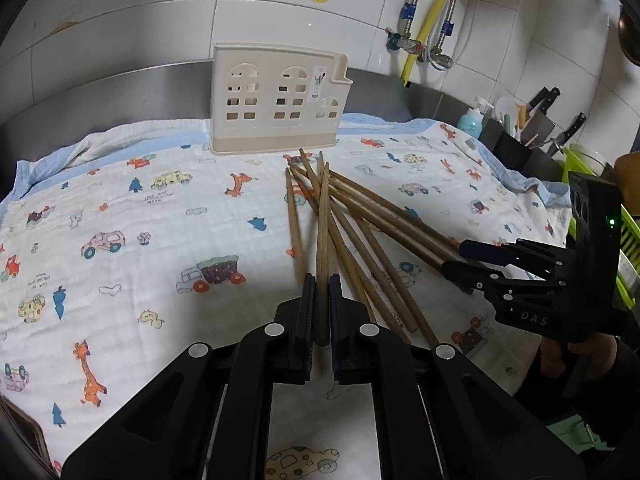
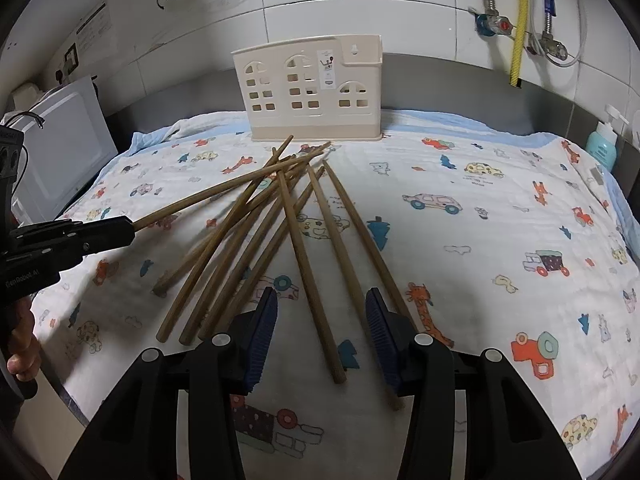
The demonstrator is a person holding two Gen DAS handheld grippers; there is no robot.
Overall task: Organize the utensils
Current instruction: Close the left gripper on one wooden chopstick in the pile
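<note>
Several wooden chopsticks (image 2: pixel 280 232) lie fanned in a pile on a cartoon-print cloth (image 2: pixel 480 240). A beige house-shaped utensil holder (image 1: pixel 276 100) stands upright at the back of the cloth; it also shows in the right wrist view (image 2: pixel 312 88). My left gripper (image 1: pixel 320 308) is shut on one chopstick (image 1: pixel 322 232), held by its thick end and pointing toward the holder. In the right wrist view the left gripper (image 2: pixel 120 232) comes in from the left with that chopstick (image 2: pixel 220 190). My right gripper (image 2: pixel 320 320) is open, with its jaws over the near ends of the pile; it also shows in the left wrist view (image 1: pixel 464 258).
A white appliance (image 2: pixel 64 152) stands left of the cloth. A teal soap bottle (image 2: pixel 602 144) stands at the right. Knives and tools sit in a black holder (image 1: pixel 520 132) and a green rack (image 1: pixel 624 240) beyond the cloth's right edge. Pipes and valves (image 1: pixel 420 40) run on the tiled wall.
</note>
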